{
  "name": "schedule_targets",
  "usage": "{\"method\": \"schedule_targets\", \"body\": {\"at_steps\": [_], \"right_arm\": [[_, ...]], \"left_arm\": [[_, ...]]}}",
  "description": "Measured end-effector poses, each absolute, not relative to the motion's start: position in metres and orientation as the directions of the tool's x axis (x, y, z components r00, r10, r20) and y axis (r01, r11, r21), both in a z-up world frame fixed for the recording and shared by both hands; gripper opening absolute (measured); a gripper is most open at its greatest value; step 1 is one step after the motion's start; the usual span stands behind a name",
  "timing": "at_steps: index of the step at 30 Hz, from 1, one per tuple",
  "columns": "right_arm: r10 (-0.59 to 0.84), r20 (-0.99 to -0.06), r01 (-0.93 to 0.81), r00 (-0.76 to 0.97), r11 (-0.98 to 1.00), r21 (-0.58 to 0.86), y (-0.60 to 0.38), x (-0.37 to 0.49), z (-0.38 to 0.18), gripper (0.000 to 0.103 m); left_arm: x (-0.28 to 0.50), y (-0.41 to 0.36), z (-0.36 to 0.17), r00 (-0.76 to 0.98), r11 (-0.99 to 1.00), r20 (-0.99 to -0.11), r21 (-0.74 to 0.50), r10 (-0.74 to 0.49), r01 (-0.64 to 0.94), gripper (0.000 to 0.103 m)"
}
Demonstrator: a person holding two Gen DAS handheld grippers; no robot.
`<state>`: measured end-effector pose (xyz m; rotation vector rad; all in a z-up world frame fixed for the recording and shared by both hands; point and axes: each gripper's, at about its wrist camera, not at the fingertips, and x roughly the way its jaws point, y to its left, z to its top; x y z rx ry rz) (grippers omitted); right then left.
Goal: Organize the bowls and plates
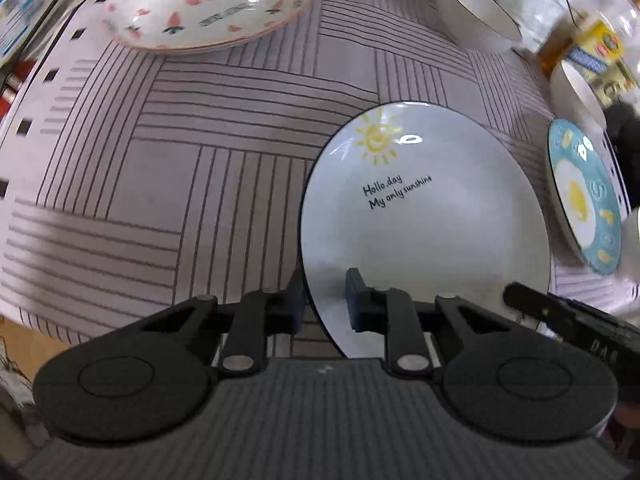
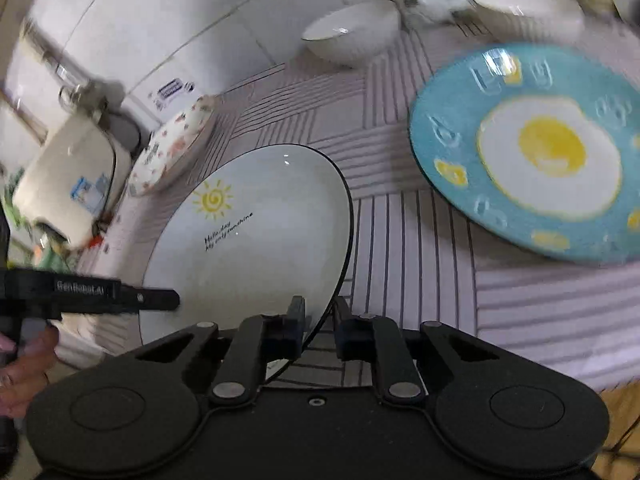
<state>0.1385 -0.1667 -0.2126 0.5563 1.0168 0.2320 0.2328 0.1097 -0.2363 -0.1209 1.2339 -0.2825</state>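
A white plate (image 1: 424, 220) with a yellow sun and black lettering lies on the striped tablecloth (image 1: 180, 128). My left gripper (image 1: 325, 304) is shut on its near left rim, one pad over the plate and one under it. In the right wrist view the same plate (image 2: 256, 240) appears with my right gripper (image 2: 320, 326) shut on its near right rim. A blue plate (image 2: 532, 152) with a fried-egg picture lies to the right, apart from it. A floral plate (image 1: 204, 0) sits at the far left. Two white bowls (image 1: 476, 12) (image 1: 576, 88) stand at the back right.
Yellow food packages and a bottle (image 1: 592, 48) stand behind the bowls. The table's front edge (image 1: 40, 320) runs close to my left gripper. A person's hand (image 2: 20, 372) holds the left tool at the lower left of the right wrist view.
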Motion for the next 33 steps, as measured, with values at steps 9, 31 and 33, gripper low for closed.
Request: {"method": "schedule_targets", "body": {"at_steps": [9,31,33], "right_arm": [[0.468,-0.743,-0.032,0.478,0.855,0.517,-0.16,0.144,-0.195,0.022],[0.427,-0.733,-0.087,0.529,0.887,0.454,-0.157,0.235,-0.179,0.023],[0.428,-0.738,-0.076,0.522,0.885,0.46,-0.155,0.238,-0.179,0.023]], "left_arm": [[0.244,0.105,-0.219,0.26,0.956,-0.938,-0.17,-0.231,0.238,0.022],[0.335,0.086,-0.205,0.294,0.946,-0.925,-0.156,-0.242,0.286,0.025],[0.339,0.087,-0.206,0.277,0.952,-0.932,-0.159,-0.232,0.261,0.025]]}}
